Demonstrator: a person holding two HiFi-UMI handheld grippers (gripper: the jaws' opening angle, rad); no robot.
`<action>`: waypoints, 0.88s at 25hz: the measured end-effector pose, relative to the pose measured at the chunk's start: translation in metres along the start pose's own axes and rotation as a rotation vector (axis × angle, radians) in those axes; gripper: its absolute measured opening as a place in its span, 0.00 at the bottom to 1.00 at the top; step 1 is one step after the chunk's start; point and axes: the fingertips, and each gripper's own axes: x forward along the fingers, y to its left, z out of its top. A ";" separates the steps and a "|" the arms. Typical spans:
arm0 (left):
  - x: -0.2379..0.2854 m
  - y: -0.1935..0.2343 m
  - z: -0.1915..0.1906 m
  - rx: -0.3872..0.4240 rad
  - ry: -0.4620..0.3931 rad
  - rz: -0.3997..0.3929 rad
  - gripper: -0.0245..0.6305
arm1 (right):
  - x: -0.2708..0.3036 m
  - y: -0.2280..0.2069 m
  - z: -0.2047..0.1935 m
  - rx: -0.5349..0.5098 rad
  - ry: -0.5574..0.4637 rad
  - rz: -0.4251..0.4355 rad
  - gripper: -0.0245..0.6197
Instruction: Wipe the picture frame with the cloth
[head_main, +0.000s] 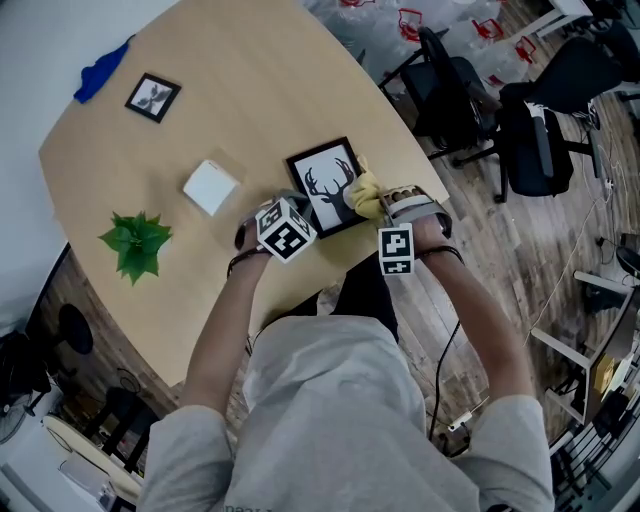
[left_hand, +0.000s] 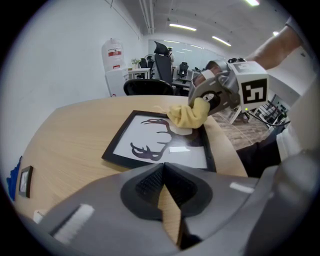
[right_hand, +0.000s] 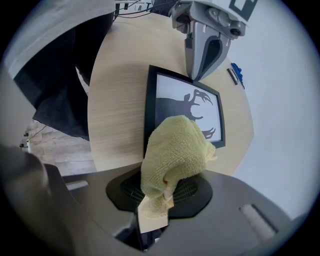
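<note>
The picture frame, black-edged with a deer-head silhouette, lies flat near the table's front edge. My right gripper is shut on a yellow cloth, and the cloth rests on the frame's right part. In the right gripper view the cloth bulges out of the jaws and covers the near end of the frame. My left gripper is shut with nothing in it. Its tip stands at the frame's opposite edge. The left gripper view shows the frame just beyond its closed jaws.
On the round wooden table are a white box, a green plant, a small black frame and a blue cloth at the far edge. Office chairs stand to the right on the wood floor.
</note>
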 end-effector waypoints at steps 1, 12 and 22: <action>0.000 0.000 0.000 -0.004 -0.002 0.000 0.12 | -0.001 0.003 0.000 0.000 0.003 0.002 0.16; 0.000 0.000 0.000 -0.005 -0.004 -0.003 0.12 | -0.013 0.028 -0.001 0.008 0.030 0.026 0.16; -0.001 0.000 0.002 -0.014 -0.015 -0.006 0.12 | -0.016 0.028 0.002 -0.133 0.152 0.087 0.18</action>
